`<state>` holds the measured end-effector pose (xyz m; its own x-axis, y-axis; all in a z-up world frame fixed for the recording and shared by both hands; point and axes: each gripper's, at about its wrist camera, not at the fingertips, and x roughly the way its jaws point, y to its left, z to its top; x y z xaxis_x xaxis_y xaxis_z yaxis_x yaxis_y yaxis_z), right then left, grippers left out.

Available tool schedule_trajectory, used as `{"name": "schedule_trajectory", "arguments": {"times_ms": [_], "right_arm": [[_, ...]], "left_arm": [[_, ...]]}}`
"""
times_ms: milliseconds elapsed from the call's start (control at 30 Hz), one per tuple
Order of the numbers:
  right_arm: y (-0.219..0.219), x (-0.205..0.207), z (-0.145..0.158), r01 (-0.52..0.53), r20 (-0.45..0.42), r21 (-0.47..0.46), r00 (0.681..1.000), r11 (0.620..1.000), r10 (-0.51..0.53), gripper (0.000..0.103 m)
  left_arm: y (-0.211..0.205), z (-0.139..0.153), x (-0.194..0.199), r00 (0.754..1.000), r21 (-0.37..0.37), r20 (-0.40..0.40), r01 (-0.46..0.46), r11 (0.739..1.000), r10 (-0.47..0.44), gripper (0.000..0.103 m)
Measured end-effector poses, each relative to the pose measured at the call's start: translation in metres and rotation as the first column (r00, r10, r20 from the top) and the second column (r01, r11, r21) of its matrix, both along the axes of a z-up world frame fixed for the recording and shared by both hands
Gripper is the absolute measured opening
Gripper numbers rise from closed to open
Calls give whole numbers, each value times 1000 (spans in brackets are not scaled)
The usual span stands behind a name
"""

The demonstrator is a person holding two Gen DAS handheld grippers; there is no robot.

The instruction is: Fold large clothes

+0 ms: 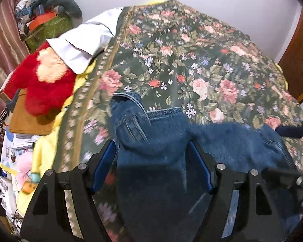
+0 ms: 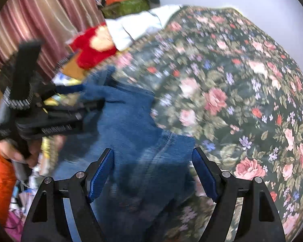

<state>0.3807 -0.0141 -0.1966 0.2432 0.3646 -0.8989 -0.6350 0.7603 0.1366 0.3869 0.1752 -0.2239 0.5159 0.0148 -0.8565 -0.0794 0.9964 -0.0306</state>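
Here, blue denim jeans (image 1: 155,141) are lying on the near edge of a bed covered by a floral bedspread (image 1: 192,50), with the elastic waistband (image 1: 165,112) facing the far side and one leg trailing off to the right; the left tool (image 1: 151,159) is hovering over the seat of the jeans with its blue-padded jaws standing wide apart and holding nothing; the right tool (image 2: 152,167) is likewise spread wide over the denim and is gripping nothing, while the left tool is showing at the left of its view, blurred. Beyond the far left of the bed a red plush toy (image 1: 46,84) and a white cloth (image 1: 84,40) are sitting, well apart from the jeans. The denim is looking thick and fairly heavy, soft enough to drape yet stiffer than a shirt, so it is likely holding a crease well and sliding little on the woven cover; the double-stitched side seams and the waistband corners are seeming the firmest places to pinch, since a single layer mid-panel would probably bunch; taking the waistband at one end and a leg hem at the other is looking sensible for folding it lengthwise.
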Motion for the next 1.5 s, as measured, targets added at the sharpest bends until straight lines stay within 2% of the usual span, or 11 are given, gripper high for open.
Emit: {"name": "schedule_trajectory", "arguments": {"times_ms": [133, 233, 500, 667, 767, 867, 967, 1100, 1233, 1333, 1500], "right_arm": [[-30, 10, -21, 35, -85, 85, 996, 996, -27, 79], [-46, 10, -21, 59, -115, 118, 992, 991, -46, 79], [-49, -32, 27, 3, 65, 59, 998, 998, -7, 80], [-45, -69, 43, -51, 66, 112, 997, 992, 44, 80], [-39, -88, 35, -73, 43, 101, 997, 992, 69, 80], [-39, -103, 18, -65, 8, 48, 998, 997, 65, 80], [-52, -112, 10, -45, 1, 15, 999, 999, 45, 80], [-82, -121, 11, 9, 10, 13, 1000, 1000, -9, 80], [-104, -131, 36, 76, 42, 62, 996, 995, -78, 80], [-114, -141, 65, 110, 125, 117, 984, 987, -125, 80], [-121, -166, 128, 113, 268, 269, 945, 956, -187, 80]], "left_arm": [[-5, -24, 20, 999, 7, -30, -15, 1000, 16, 81], [-7, -24, 19, 1000, 15, -21, -5, 1000, 6, 81], [-9, 33, -29, 994, 63, 103, 23, 998, -29, 80], [-17, 54, -82, 987, 56, 144, 65, 996, -73, 81], [-21, 48, -105, 991, 5, 117, 71, 997, -71, 81], [-29, 28, -134, 996, -30, 61, 64, 997, -62, 81], [-37, 9, -154, 999, -30, 13, 53, 998, -52, 81], [-36, 0, -180, 1000, -22, 19, -23, 999, 23, 81], [-30, 11, -198, 993, -12, 45, -106, 994, 106, 81], [-28, 37, -208, 984, 1, 112, -142, 990, 141, 80], [-38, 105, -229, 945, 16, 288, -165, 986, 153, 81]]}}
